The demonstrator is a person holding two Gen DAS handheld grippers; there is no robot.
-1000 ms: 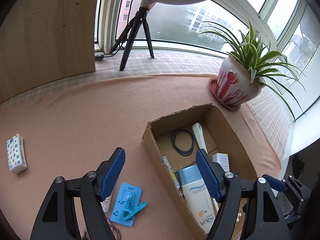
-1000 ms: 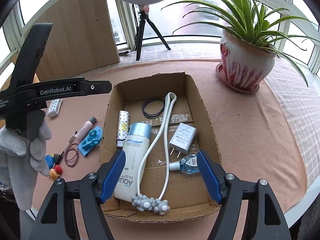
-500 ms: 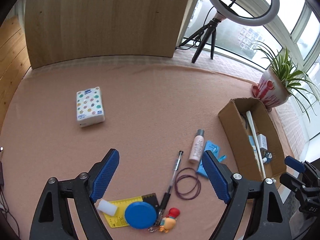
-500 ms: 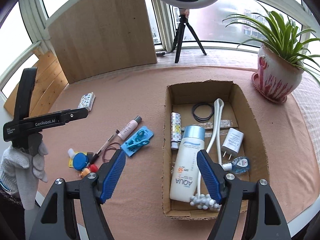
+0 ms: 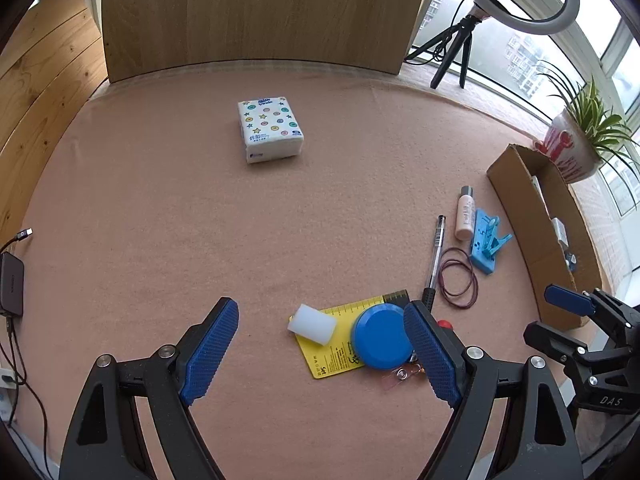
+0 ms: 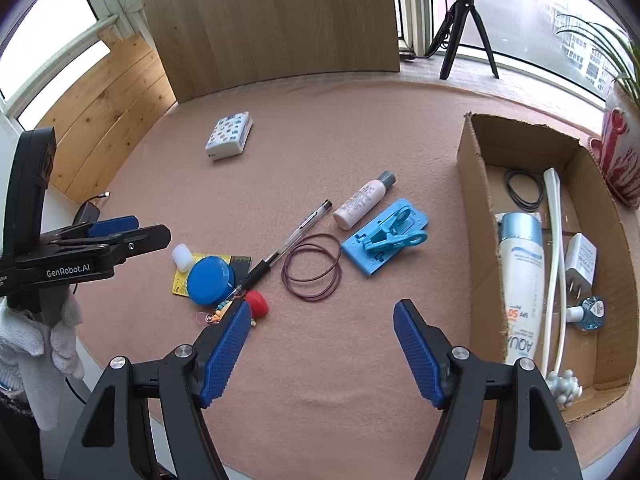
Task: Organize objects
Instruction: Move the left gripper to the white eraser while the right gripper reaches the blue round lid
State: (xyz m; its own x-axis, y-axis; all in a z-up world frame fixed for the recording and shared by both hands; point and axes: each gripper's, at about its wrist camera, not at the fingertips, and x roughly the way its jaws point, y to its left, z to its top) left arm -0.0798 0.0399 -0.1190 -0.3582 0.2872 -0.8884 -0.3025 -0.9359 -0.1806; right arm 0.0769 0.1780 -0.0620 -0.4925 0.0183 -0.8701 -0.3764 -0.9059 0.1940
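Pink felt [image 5: 168, 216] lies bare around both spread, empty grippers [image 5: 320, 344] [image 6: 322, 346]; keychain [image 6: 256, 304] perhaps half-hidden beside box [image 6: 474, 216].

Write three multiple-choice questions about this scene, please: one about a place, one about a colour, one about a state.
1. Where does the sunscreen bottle lie?
A. inside the cardboard box
B. on the tissue pack
C. beside the pen

2. What colour is the round lid on the yellow card?
A. red
B. blue
C. white

3. How is the left gripper?
A. shut on the pen
B. shut on the tissue pack
C. open, holding nothing

Answers:
1 A: the right wrist view shows it between the box walls.
2 B: it shows blue in both views.
3 C: its pads stand wide apart above the cloth, pressing on nothing.
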